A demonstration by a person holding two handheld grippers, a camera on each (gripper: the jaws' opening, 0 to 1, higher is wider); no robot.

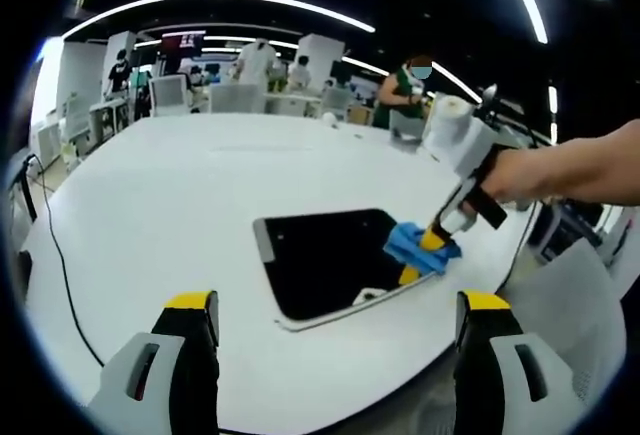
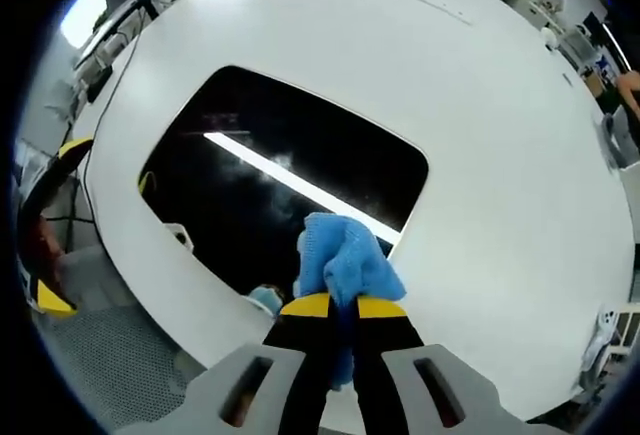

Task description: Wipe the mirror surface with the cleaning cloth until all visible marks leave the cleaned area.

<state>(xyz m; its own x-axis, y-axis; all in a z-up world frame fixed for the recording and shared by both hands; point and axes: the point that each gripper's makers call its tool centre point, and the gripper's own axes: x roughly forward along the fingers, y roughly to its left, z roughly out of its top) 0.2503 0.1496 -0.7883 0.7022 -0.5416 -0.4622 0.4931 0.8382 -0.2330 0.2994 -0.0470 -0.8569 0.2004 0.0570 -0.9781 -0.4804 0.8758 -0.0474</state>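
While the cloth sat pressed on the glass: both grippers were in frame, as set out below.

Mirror: a dark rounded-rectangle mirror lay flat on the white table; in the right gripper view the mirror reflected a long bright ceiling light strip; a faint hazy patch showed near that strip, though whether it was a mark or a reflection could not be told.

Cloth: a bunched blue cleaning cloth rested on the mirror near the edge toward the right gripper; in the left gripper view the cloth lay at the mirror's right side.

Right gripper: the right gripper had its yellow-tipped jaws drawn tight together on the cloth; seen from the left gripper view, the same gripper was held by a hand and slanted down onto the mirror.

Left gripper: the left gripper hung apart from the mirror, jaws spread wide with nothing between them.

Table: a black cable trailed across its left part.

Background: desks, chairs and several people stood far behind the table.
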